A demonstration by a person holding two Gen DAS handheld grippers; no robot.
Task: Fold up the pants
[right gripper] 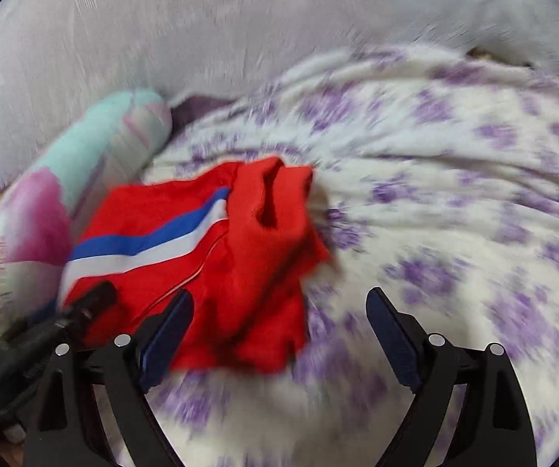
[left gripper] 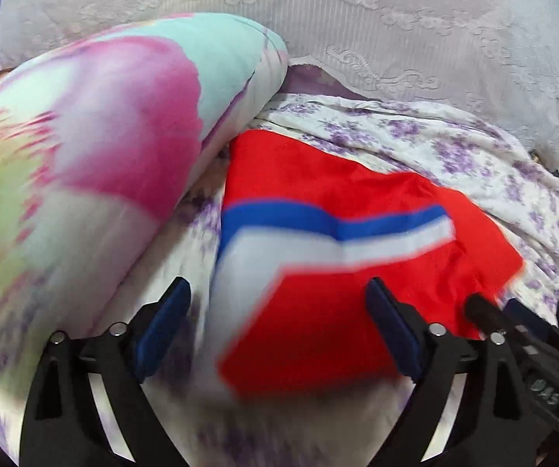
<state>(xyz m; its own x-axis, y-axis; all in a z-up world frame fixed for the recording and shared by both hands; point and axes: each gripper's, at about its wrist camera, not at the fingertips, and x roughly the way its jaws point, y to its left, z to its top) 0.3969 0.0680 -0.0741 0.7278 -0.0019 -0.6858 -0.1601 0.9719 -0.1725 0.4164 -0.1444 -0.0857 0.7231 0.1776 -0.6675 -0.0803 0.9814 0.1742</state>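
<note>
Purple-flowered bedsheet (right gripper: 454,202) carries everything. Nearest, left tongs (left gripper: 279,327) and right tongs (right gripper: 279,330) both stand spread, pinching nothing; red pants (left gripper: 318,194) lie between and beyond them, a floral pillow (left gripper: 104,136) crowding their left, grey lace fabric (left gripper: 396,19) farthest.

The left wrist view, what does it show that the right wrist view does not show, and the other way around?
Only the left wrist view shows the embroidered pale cloth behind the bed and the stripe bending at a corner on the red pants.

Only the right wrist view shows the bunched red end of the pants with a dark fold and a wide stretch of floral sheet to their right.

Both show the pants with a blue and white stripe, the colourful pillow, the sheet, and both grippers open, left gripper and right gripper, gripping nothing.
</note>
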